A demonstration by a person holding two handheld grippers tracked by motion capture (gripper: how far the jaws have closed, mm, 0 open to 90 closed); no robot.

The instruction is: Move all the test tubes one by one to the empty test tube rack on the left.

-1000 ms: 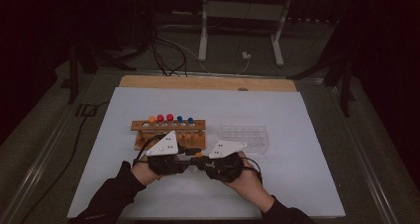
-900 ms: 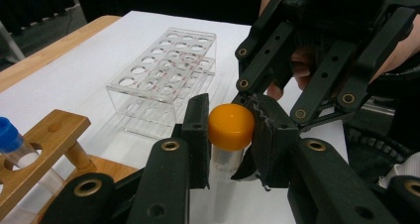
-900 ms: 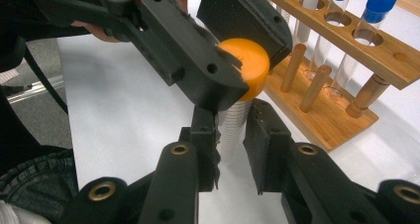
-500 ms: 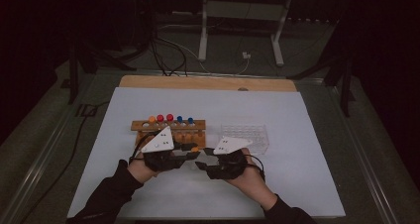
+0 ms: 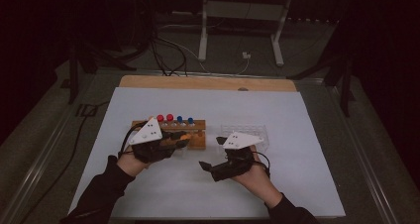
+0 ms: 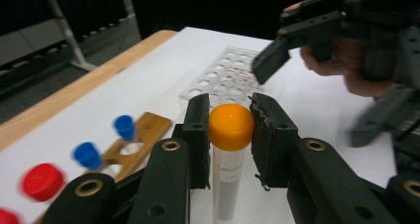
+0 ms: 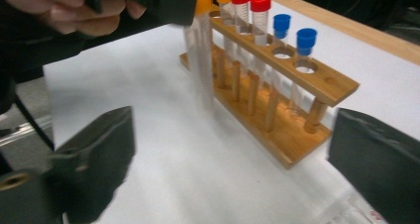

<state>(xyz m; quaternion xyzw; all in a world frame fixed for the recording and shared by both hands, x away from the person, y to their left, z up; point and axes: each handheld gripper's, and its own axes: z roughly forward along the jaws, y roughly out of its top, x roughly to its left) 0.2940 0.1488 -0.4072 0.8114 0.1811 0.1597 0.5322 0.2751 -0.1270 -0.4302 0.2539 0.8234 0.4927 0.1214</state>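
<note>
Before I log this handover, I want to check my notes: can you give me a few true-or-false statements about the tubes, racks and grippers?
1. The left gripper is shut on the orange-capped tube. True.
2. The right gripper grips a blue-capped tube. False: its jaws have just been opening and stand wide with nothing between them.
3. The wooden rack holds red-capped tubes and blue-capped tubes. True.
4. The clear plastic rack is full of tubes. False: its holes look empty.
</note>
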